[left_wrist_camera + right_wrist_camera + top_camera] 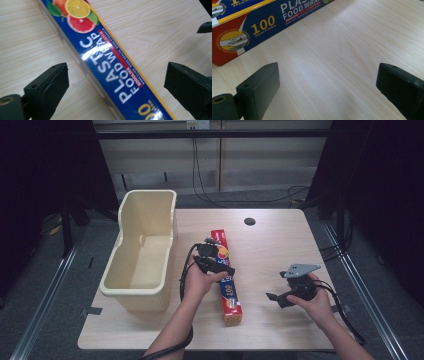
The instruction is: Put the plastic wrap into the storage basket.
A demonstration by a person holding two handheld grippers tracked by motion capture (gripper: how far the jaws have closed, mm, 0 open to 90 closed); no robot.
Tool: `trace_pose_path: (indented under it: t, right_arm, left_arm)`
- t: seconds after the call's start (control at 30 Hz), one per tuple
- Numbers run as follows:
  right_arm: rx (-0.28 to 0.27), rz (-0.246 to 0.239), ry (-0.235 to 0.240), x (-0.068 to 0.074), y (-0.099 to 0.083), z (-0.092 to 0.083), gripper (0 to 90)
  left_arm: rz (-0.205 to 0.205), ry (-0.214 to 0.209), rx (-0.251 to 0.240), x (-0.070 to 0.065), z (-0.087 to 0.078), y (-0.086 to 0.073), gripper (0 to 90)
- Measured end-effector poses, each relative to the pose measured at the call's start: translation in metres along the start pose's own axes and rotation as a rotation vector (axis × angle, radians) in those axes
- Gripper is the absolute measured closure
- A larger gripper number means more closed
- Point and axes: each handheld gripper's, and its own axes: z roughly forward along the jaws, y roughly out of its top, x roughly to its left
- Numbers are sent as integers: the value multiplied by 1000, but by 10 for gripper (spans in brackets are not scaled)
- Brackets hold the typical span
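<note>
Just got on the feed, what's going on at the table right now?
A person holds a gripper in each hand over a wooden table. The left gripper is open, its jaws standing either side of the plastic food wrap box, which lies flat on the table; nothing is clamped yet. The right gripper is also open, above bare table to the right of the box and holding nothing. A cream plastic bin stands at the left with nothing visible inside.

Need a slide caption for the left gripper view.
Open left gripper poised over plastic food wrap box lying on the wooden table.
</note>
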Motion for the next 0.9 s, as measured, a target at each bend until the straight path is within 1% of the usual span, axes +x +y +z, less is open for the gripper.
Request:
trace_pose_path:
  t: [0.03,0.07,0.1,0.13,0.17,0.2,0.3,0.33,0.4,0.47,0.53,0.57,0.6,0.63,0.67,0.7,0.77,0.8,0.83,0.87,0.9]
  right_arm:
    - [-1,1,7,0,0,0,48]
    - [0,-3,4,0,0,0,48]
    - [-4,-3,4,0,0,1,48]
    - [-4,-2,1,1,0,1,48]
    - [-3,-2,0,0,0,1,48]
    - [-7,-2,-3,0,0,1,49]
    - [-9,2,-11,0,0,0,48]
    - [-13,-4,-11,0,1,0,48]
    - [-15,-6,-10,0,1,0,48]
    - [-14,1,-14,1,1,0,48]
    - [-14,-5,-16,1,1,0,48]
    - [-15,-2,-13,2,1,0,48]
    - [-16,-4,-14,2,1,0,48]
    - [-16,-4,-14,2,1,0,48]
    - [-17,-4,-17,1,1,0,44]
    - [-17,-1,-14,1,1,0,44]
    - [-20,-4,-12,1,1,0,44]
    - [-21,-1,-8,0,1,0,44]
    - [-23,-2,-13,0,2,0,44]
    - [-23,-2,-11,0,2,0,44]
    - [-24,-1,-11,0,2,0,44]
  left_arm:
    - [1,2,3,-1,2,3,53]
    - [2,9,3,-2,4,4,55]
    - [-9,3,4,-2,7,7,55]
    - [-3,9,11,-2,9,8,56]
    - [-12,11,10,-3,11,9,55]
    - [-12,11,10,-3,11,9,55]
    - [-31,40,16,-1,18,11,55]
    - [-32,46,16,-1,19,12,55]
    - [-44,65,14,0,23,12,54]
    - [-49,65,18,1,25,11,54]
    - [-60,72,35,3,30,10,54]
    - [-64,81,31,3,32,10,54]
    - [-73,75,34,3,34,9,54]
    - [-73,75,34,3,34,9,54]
    - [-75,88,46,4,37,8,54]
    - [-75,94,42,5,39,7,54]
    - [-102,101,43,7,42,6,58]
    - [-120,86,52,8,43,5,57]
    - [-119,82,56,9,43,4,58]
    - [-135,83,49,10,44,4,58]
    - [-132,82,51,9,45,3,60]
